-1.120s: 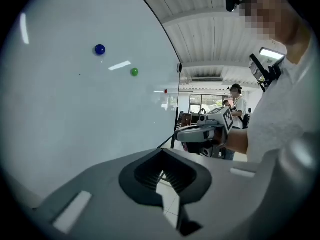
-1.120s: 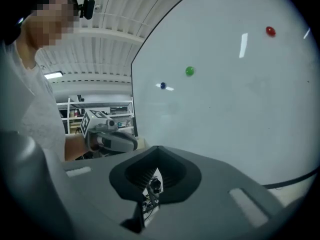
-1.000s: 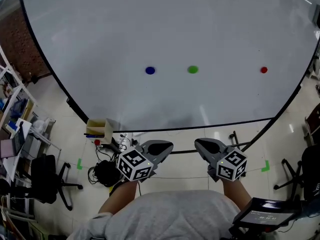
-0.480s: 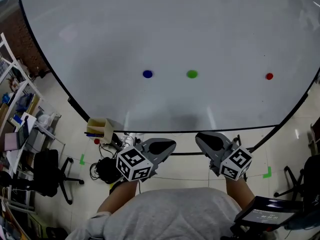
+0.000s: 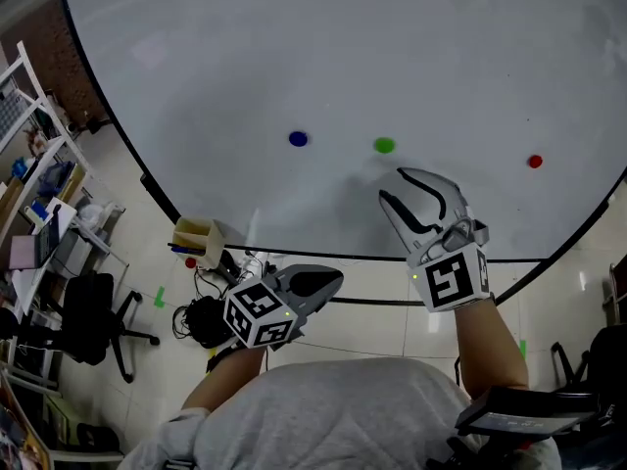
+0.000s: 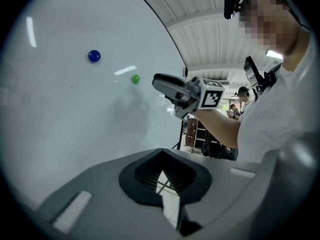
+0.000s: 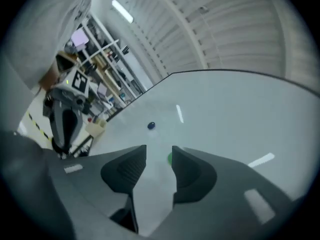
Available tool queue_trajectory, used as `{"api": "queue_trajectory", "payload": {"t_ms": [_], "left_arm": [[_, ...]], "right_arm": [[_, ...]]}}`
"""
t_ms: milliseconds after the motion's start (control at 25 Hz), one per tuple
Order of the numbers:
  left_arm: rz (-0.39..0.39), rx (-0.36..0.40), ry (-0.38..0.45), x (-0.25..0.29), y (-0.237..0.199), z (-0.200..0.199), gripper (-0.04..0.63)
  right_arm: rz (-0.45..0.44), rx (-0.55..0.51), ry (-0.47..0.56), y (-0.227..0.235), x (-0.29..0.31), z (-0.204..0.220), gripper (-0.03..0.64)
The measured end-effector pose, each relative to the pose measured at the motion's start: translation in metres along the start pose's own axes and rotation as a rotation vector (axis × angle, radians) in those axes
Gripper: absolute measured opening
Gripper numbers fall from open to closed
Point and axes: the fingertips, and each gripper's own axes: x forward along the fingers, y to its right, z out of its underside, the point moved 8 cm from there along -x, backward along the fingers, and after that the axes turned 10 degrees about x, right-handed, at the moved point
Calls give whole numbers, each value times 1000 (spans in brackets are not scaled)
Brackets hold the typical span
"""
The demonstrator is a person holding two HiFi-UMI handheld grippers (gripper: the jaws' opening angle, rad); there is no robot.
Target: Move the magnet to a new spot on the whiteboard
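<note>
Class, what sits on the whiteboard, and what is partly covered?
Blue magnet, green magnet and red magnet. In its own view, the right gripper partly hides the green one.

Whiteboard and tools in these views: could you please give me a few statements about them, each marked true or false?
1. The whiteboard carries a blue magnet, a green magnet and a red magnet. True.
2. The green magnet sits between the other two. True.
3. The right tool is clamped on the green magnet. False: its jaws have just been opening and stand apart with nothing gripped; the magnet is on the board beyond them.
4. The left tool is wide open. False: its jaws are together and empty.
</note>
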Motion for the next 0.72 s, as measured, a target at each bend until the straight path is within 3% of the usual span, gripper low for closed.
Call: {"api": "queue_trajectory", "payload": {"t_ms": [80, 160, 720], "left_arm": [[-11, -3, -3, -2, 0, -2, -15], [-23, -5, -3, -5, 1, -2, -15], [-65, -20, -18, -19, 3, -2, -15]], "right_arm": [[57, -151, -28, 5, 14, -3, 152], [92, -220, -47, 7, 24, -2, 150], [191, -276, -114, 15, 60, 13, 141]]}}
